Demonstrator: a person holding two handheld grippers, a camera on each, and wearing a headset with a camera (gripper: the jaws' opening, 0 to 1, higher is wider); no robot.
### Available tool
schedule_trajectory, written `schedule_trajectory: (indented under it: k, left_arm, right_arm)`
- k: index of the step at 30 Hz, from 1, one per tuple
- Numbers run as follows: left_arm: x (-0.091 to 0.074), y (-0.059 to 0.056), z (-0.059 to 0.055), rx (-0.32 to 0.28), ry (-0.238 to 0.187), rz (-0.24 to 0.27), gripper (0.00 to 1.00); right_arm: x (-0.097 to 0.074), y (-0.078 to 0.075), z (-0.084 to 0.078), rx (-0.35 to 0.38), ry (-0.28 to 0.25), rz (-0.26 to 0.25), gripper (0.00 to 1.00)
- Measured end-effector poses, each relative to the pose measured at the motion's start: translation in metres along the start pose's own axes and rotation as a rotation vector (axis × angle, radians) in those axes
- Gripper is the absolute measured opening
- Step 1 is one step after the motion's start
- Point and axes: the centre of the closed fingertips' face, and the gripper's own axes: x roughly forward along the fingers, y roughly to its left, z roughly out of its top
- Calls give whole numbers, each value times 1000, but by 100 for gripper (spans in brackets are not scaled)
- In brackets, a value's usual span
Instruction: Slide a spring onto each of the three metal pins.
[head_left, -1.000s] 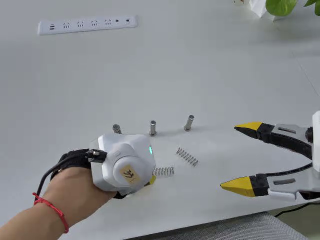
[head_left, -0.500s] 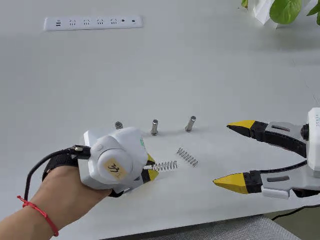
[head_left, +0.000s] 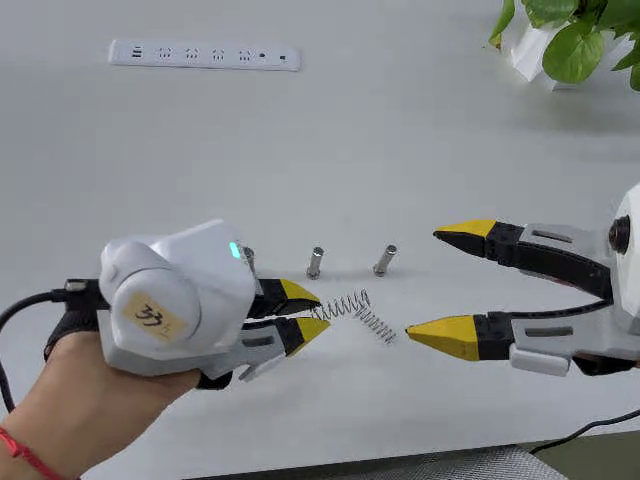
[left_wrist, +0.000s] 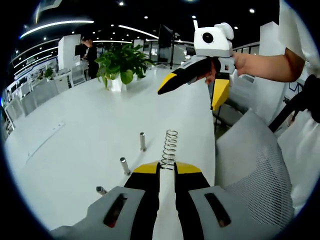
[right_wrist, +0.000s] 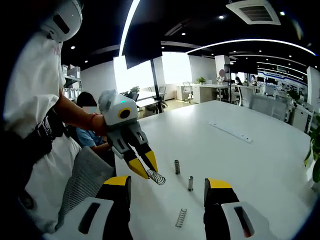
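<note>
My left gripper (head_left: 312, 313) is shut on one end of a spring (head_left: 343, 304), which it holds just above the white table. The spring sticks out past the yellow tips (left_wrist: 167, 166) and shows as a coil (left_wrist: 169, 144). Three short metal pins stand upright in a row: one (head_left: 248, 257) half hidden behind the left gripper, one (head_left: 316, 262) in the middle, one (head_left: 384, 260) on the right. A second spring (head_left: 376, 324) lies flat in front of them. My right gripper (head_left: 428, 282) hovers open to their right, nothing between its fingers. From it I see the left gripper (right_wrist: 142, 165), the held spring (right_wrist: 156, 177) and the loose spring (right_wrist: 181, 217).
A white power strip (head_left: 205, 55) lies at the far side of the table. A potted plant (head_left: 568, 35) stands at the far right corner. The table's front edge (head_left: 330, 465) runs close under both grippers, with a grey mesh chair (head_left: 470, 467) below it.
The left gripper has closed on the nearer spring, lifted it off the table and swung its jaws to the right. The right gripper has edged left, still open.
</note>
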Motion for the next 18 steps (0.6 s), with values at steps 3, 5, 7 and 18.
schedule_trajectory:
  k: [3,5,7,18]
  left_arm:
    - [-8,1,11,-19,-49,11,7]
    - [-13,2,20,-34,-86,16,7]
    - [-17,2,24,-45,-108,19,7]
    - [-29,2,52,-104,-239,10,7]
  right_arm:
    - [3,4,14,10,-30,11,54]
    - [5,5,22,15,-46,14,50]
    - [6,6,28,29,-64,20,47]
    - [18,13,47,79,-107,60,29]
